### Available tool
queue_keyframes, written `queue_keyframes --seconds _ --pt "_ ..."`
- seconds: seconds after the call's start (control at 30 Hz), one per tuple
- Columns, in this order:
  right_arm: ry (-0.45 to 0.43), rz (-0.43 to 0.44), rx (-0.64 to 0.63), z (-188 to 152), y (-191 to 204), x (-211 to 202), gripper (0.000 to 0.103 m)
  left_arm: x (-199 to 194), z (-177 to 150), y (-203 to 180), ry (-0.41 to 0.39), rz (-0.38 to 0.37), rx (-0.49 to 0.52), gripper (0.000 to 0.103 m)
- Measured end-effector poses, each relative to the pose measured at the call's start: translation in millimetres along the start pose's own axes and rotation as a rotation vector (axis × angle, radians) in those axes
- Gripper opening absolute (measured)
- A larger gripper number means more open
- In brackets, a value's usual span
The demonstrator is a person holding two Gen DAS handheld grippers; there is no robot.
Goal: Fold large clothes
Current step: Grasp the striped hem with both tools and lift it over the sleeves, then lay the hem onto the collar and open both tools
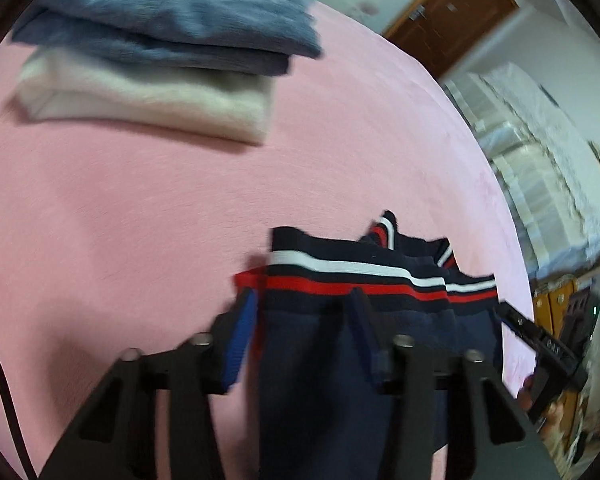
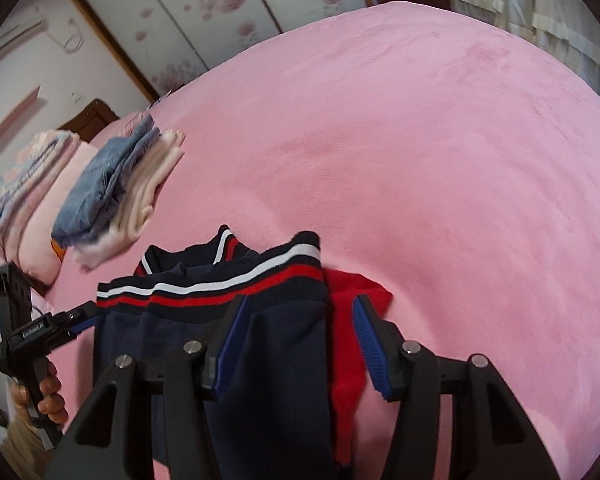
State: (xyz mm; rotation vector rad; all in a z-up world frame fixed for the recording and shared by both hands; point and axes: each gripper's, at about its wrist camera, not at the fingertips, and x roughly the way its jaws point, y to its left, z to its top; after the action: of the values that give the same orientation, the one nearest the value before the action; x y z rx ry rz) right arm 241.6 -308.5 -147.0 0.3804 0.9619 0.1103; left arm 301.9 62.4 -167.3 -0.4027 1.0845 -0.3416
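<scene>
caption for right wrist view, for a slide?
Right claw open astride a navy striped garment on the pink bed; folded pile behind.

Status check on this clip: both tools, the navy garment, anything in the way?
Left tool and right tool open, fingers straddling navy garment at its striped hem. Garment bunched on pink bed. Folded stack sits apart, no obstruction.

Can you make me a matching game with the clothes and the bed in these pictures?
Things:
1. blue folded garment
2. cream folded garment
3. navy garment
4. bed cover

Descriptions:
A. pink, spread under everything
B. on top of the folded stack
C. has red and white stripes, between the gripper fingers
D. at the bottom of the folded stack

Pairs: 1-B, 2-D, 3-C, 4-A
</scene>
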Motion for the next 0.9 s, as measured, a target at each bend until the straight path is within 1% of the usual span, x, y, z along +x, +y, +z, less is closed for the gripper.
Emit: queue_keyframes --seconds 0.07,0.1,0.13,0.17,0.2,0.23,0.27,0.33,0.43,0.47,0.53,0.57,0.63,0.67,0.7,0.73,0.77,0.8,0.83,0.87,0.9 --pt "0.008 -0.014 -0.021 2 3 8 0.053 5 0 -9 -0.004 0.034 0.039 0.041" --pt "0.014 -0.017 -0.03 3 5 13 0.053 9 0 -12 -0.005 0.05 0.058 0.038" --pt "0.017 -0.017 -0.037 3 6 17 0.053 11 1 -15 -0.006 0.066 0.072 0.033" --pt "0.019 -0.019 -0.047 3 8 20 0.04 11 1 -16 -0.01 0.086 0.08 0.017" --pt "0.019 -0.033 -0.06 2 9 23 0.031 10 1 -16 -0.013 0.095 0.083 0.011" --pt "0.025 -0.049 -0.075 2 11 24 0.019 8 2 -15 -0.016 0.096 0.079 0.011" --pt "0.023 -0.069 -0.089 1 12 25 0.015 4 2 -17 -0.028 0.103 0.076 0.01" --pt "-0.009 -0.07 -0.096 -1 13 18 0.012 -3 2 -26 -0.054 0.121 0.102 0.009" --pt "-0.088 -0.062 -0.084 2 13 -3 0.012 -14 4 -43 -0.104 0.132 0.157 0.009" --pt "-0.115 -0.067 -0.081 3 13 -10 0.012 -14 6 -49 -0.127 0.146 0.177 0.009" --pt "-0.146 -0.096 -0.091 5 12 -11 0.012 -7 12 -49 -0.133 0.172 0.171 0.009" --pt "-0.137 -0.116 -0.095 6 11 -5 0.012 2 15 -45 -0.116 0.18 0.149 0.009" --pt "-0.089 -0.164 -0.108 4 6 20 0.014 20 17 -31 -0.079 0.212 0.123 0.01" --pt "-0.053 -0.18 -0.102 2 1 33 0.016 30 17 -24 -0.057 0.217 0.105 0.012" --pt "-0.033 -0.168 -0.084 2 -5 38 0.016 37 15 -16 -0.043 0.209 0.085 0.015" --pt "-0.034 -0.146 -0.055 2 -10 36 0.019 36 14 -13 -0.049 0.196 0.075 0.015" --pt "-0.047 -0.117 -0.021 3 -15 31 0.029 33 13 -12 -0.057 0.188 0.07 0.018" --pt "-0.063 -0.109 0.013 5 -19 22 0.034 30 12 -11 -0.061 0.184 0.068 0.023" --pt "-0.081 -0.113 0.03 5 -22 14 0.038 26 12 -11 -0.064 0.191 0.065 0.028" --pt "-0.103 -0.112 0.039 6 -24 5 0.038 21 11 -11 -0.07 0.206 0.064 0.037" --pt "-0.125 -0.113 0.042 7 -25 -5 0.038 14 10 -12 -0.08 0.219 0.066 0.04"
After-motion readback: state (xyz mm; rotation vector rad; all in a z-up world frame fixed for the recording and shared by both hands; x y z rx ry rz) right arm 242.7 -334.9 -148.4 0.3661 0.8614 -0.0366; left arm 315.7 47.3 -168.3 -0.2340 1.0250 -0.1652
